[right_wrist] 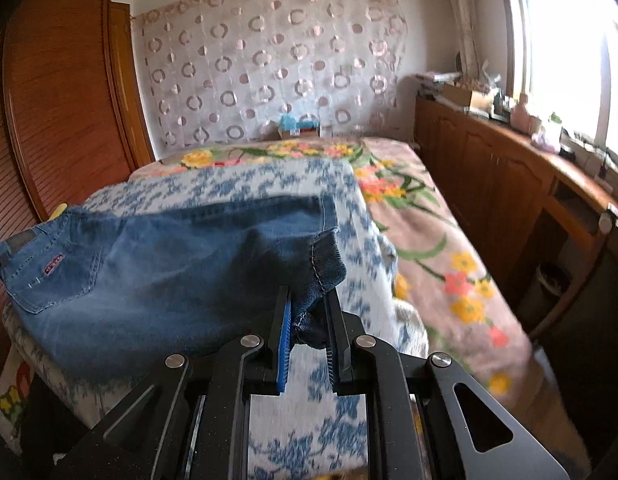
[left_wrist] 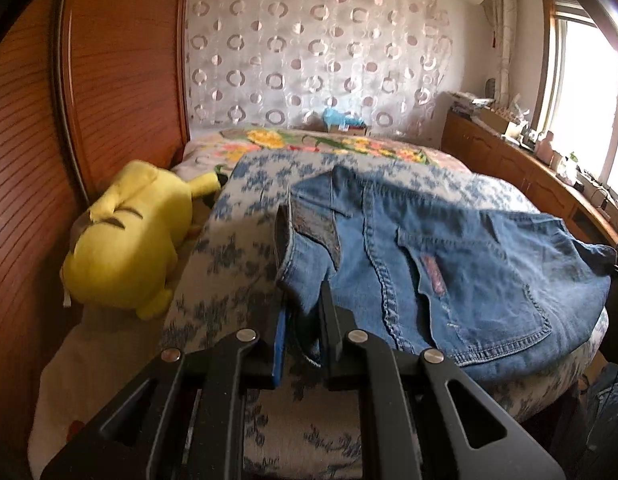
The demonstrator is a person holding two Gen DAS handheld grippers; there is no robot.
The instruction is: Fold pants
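Blue denim pants (left_wrist: pixel 449 264) lie across the blue-and-white patterned cover of the bed (left_wrist: pixel 237 232), back pockets up. My left gripper (left_wrist: pixel 303 300) is shut on the waistband corner, which bunches between its black fingers. In the right wrist view the same pants (right_wrist: pixel 157 276) stretch left toward the waist, and my right gripper (right_wrist: pixel 307 304) is shut on the dark hem end of a leg, pinched against the blue pad. The far side of the pants is partly hidden by folds.
A yellow plush toy (left_wrist: pixel 129 244) lies left of the pants by the wooden wardrobe (left_wrist: pixel 109 80). A flowered blanket (right_wrist: pixel 441 248) covers the bed's right side. A wooden cabinet (right_wrist: pixel 509 168) with clutter runs under the window. A small blue toy (right_wrist: pixel 297 124) sits by the curtained wall.
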